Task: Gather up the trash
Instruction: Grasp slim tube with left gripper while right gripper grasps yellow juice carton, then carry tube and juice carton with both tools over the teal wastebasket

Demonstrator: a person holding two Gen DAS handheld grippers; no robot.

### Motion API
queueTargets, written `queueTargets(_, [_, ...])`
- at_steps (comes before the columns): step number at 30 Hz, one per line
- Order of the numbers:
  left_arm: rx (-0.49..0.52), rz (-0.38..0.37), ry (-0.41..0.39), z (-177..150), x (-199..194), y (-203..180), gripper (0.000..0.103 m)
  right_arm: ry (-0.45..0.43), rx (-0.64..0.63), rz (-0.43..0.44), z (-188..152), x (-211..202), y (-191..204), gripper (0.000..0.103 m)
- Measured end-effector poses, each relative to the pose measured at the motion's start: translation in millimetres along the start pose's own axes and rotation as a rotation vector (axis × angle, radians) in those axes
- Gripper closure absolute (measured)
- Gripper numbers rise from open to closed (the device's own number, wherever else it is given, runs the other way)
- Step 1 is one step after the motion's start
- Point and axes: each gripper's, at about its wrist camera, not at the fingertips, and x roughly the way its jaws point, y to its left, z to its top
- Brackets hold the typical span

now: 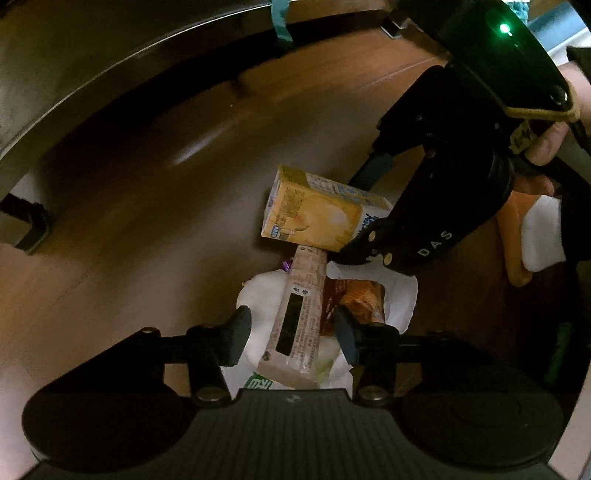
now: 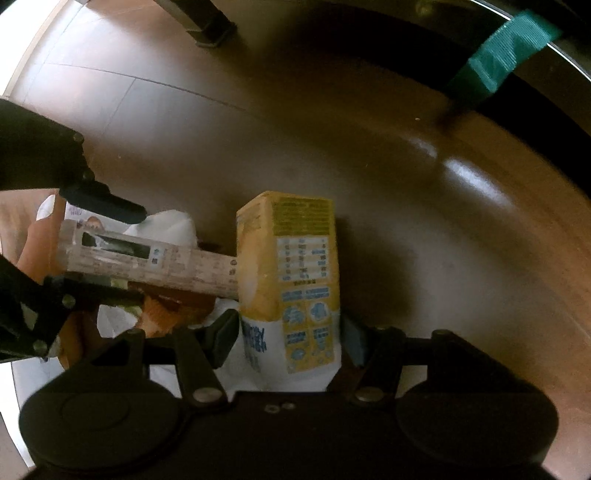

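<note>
Two boxes meet in the middle of both frames. The right hand-held gripper (image 2: 286,341) pinches the yellow carton (image 2: 291,280) near the bottom, and the left hand-held gripper (image 1: 291,332) is spread around the long brown box (image 1: 297,314). White paper (image 1: 391,295) and an orange wrapper (image 1: 362,301) lie under them.

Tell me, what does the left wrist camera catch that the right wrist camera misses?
Only the left wrist view shows the person's hand on the right gripper and a green light on it. Only the right wrist view shows the yellow carton's blue-and-white printed side and the bright floor tiles. Both show the yellow carton between the right gripper's fingers, the long beige box between the left gripper's fingers, white paper beneath, and a teal strap.
</note>
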Motion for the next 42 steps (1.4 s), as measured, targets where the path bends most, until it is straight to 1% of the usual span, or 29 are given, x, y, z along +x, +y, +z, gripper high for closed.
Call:
queueTargets(1, [0.004, 0.004, -0.003, 0.3, -0.2, -0.6, 0.058, 0.001, -0.007, -0.007, -0.6, -0.1, 0.5, 0.045])
queueTargets(3, [0.011, 0.013, -0.01, 0.0, -0.5, -0.9, 0.066, -0.002, -0.01, -0.013, -1.5, -2.5, 1.1, 0.046])
queueTargets(9, [0.016, 0.014, -0.013, -2.2, -3.8, -0.1, 0.073, -0.01, -0.003, -0.03, -6.6, -10.4, 9.3, 0.046])
queueTargets(10, [0.014, 0.011, -0.011, -2.2, -5.3, 0.4, 0.076, -0.014, -0.001, -0.034, -7.4, -11.6, 13.4, 0.046])
queueTargets(11, [0.012, -0.001, -0.011, -2.8, -6.9, 1.2, 0.083, -0.018, -0.001, -0.037, -7.6, -13.6, 16.3, 0.046])
queueTargets(12, [0.008, -0.016, -0.013, -2.7, -8.8, 1.8, 0.084, -0.022, 0.0, -0.038, -7.7, -14.6, 18.8, 0.046])
queueTargets(15, [-0.004, -0.023, -0.019, -4.9, -16.2, 3.6, 0.086, -0.032, 0.001, -0.047, -9.9, -18.4, 26.7, 0.046])
queueTargets(19, [-0.044, -0.031, -0.017, -2.8, -23.2, 7.2, 0.087, -0.053, 0.023, -0.064, -18.1, -40.0, 33.2, 0.046])
queueTargets(21, [-0.061, -0.036, -0.024, -1.2, -31.9, 7.9, 0.09, -0.065, 0.044, -0.07, -23.0, -55.0, 36.8, 0.046])
queueTargets(22, [-0.075, -0.039, -0.026, -0.2, -36.7, 7.4, 0.096, -0.07, 0.054, -0.075, -24.7, -61.9, 39.2, 0.046])
queueTargets(24, [-0.104, -0.047, -0.03, 1.8, -47.0, 8.6, 0.097, -0.08, 0.068, -0.091, -31.8, -75.1, 40.7, 0.046])
queueTargets(29, [-0.167, -0.043, -0.025, -1.1, -68.6, 9.3, 0.097, -0.122, 0.066, -0.156, -37.1, -122.9, 54.1, 0.046])
queueTargets(33, [-0.192, -0.031, -0.045, -3.6, -101.4, 1.4, 0.097, -0.17, 0.102, -0.186, -44.7, -171.3, 69.7, 0.046])
queueTargets(36, [-0.193, -0.026, -0.079, 0.2, -134.8, -5.6, 0.097, -0.215, 0.124, -0.207, -57.6, -212.5, 77.1, 0.046])
queueTargets(38, [-0.178, -0.013, -0.111, 3.1, -162.4, -16.7, 0.097, -0.253, 0.139, -0.215, -68.2, -241.9, 83.2, 0.046])
queueTargets(42, [-0.159, 0.014, -0.191, 9.2, -217.5, -42.0, 0.097, -0.357, 0.156, -0.255, -88.9, -308.3, 99.6, 0.046])
